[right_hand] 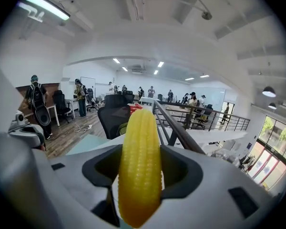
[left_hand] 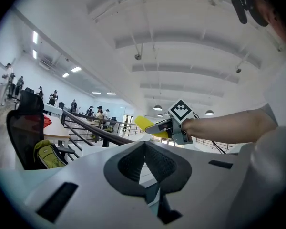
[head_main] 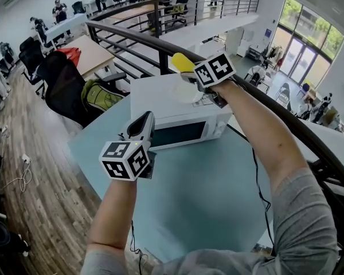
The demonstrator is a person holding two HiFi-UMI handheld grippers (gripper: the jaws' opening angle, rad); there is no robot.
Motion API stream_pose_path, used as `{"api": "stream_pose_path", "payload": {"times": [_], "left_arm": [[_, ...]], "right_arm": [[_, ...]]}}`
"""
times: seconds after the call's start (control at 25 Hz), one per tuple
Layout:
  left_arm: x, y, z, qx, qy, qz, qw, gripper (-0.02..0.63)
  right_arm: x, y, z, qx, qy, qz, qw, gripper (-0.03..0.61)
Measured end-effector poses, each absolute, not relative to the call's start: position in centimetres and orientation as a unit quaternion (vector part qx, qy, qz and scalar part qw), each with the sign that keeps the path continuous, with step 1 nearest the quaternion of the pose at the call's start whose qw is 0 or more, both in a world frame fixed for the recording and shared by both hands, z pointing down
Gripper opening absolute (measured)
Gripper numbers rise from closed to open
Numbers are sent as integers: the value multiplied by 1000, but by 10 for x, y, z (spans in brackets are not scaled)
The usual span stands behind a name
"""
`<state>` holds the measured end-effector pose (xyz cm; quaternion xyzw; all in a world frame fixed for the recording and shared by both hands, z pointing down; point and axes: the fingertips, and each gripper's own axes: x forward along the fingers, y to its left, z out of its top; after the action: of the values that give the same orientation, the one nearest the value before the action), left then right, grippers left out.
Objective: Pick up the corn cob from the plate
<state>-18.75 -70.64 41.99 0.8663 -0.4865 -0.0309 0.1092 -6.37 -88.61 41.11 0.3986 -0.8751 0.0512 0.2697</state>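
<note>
The corn cob (right_hand: pixel 139 166) is up in the air, high over the tabletop (head_main: pixel 218 199). It is in the right tool (head_main: pixel 190 74). Its long side runs the same way the tool points. In the head view its yellow tip sticks out past the tool, up and to the left, toward the black railing (head_main: pixel 132 36). In the right gripper view it points straight away from the camera.

The right tool's two jaws stand wide and press on the cob from both sides, so they hold it. The left tool (head_main: pixel 144 120) is lower and nearer the person. Its jaws are together and nothing is between them.

The tabletop is blue-green and round at the edge. A white microwave (head_main: pixel 183 128) sits on it, under the two tools. Beside the tabletop are a black chair (head_main: pixel 63 85) and a green backpack (head_main: pixel 100 96). The floor (head_main: pixel 34 171) is brown wood. It is a big, bright room with tall windows (head_main: pixel 309 50), and people are at desks far off.
</note>
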Motion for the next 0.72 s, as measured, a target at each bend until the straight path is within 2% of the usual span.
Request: {"api": "stream_pose_path", "payload": {"times": [0.72], "left_arm": [[-190, -584, 267, 891, -445, -78, 50, 11]], "right_arm": [[-56, -709, 245, 432, -875, 1, 217, 252]]}}
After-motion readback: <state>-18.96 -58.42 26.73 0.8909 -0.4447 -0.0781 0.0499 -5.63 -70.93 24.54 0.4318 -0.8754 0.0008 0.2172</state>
